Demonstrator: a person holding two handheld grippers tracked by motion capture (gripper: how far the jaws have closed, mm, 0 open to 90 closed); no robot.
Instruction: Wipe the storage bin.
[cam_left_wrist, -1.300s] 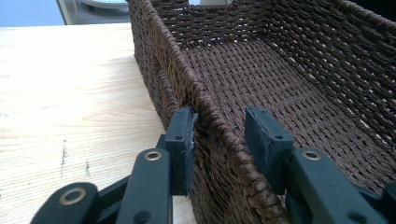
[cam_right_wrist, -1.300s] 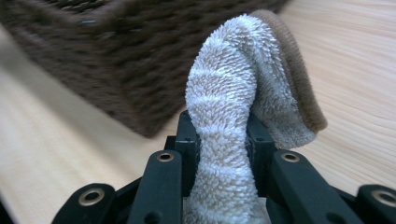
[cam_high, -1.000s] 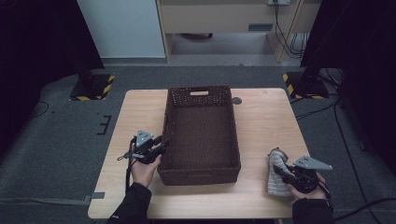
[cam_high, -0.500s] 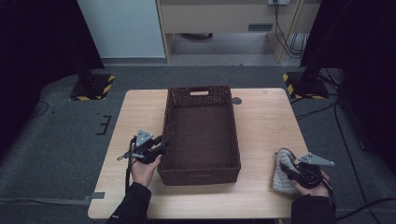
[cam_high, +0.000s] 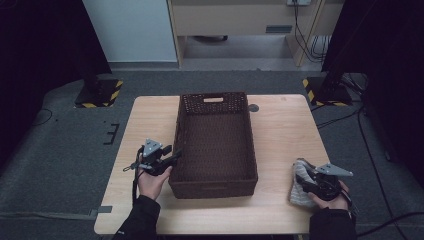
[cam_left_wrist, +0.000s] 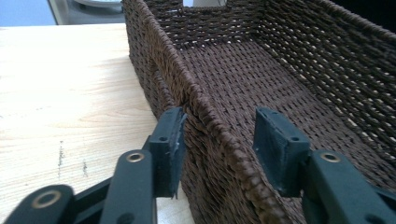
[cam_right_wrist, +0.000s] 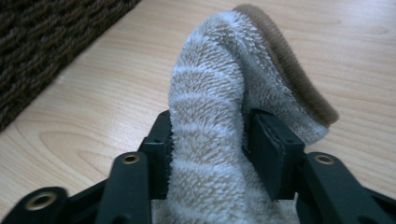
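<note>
A dark brown woven basket (cam_high: 176, 145) stands mid-table and nothing lies in it. My left gripper (cam_high: 175, 156) straddles its left wall near the front corner. In the left gripper view the rim (cam_left_wrist: 210, 121) runs between the jaws of the left gripper (cam_left_wrist: 219, 135). They have just been opening: one pad is by the wall's outside, the other stands clear inside. At the front right a fluffy striped beige cloth (cam_high: 299, 192) lies on the table. My right gripper (cam_right_wrist: 210, 140) has just been opening, and the cloth (cam_right_wrist: 210, 84) still bulges between its loosened pads.
The wooden table (cam_high: 280, 130) has bare surface on both sides of the basket. A small dark round spot (cam_high: 253, 107) sits by the basket's far right corner. Black stands with yellow-striped feet (cam_high: 320, 90) and cables are on the floor beyond the table.
The right hand has sunk slightly toward the table with the cloth. The left hand has stayed at the basket's wall.
</note>
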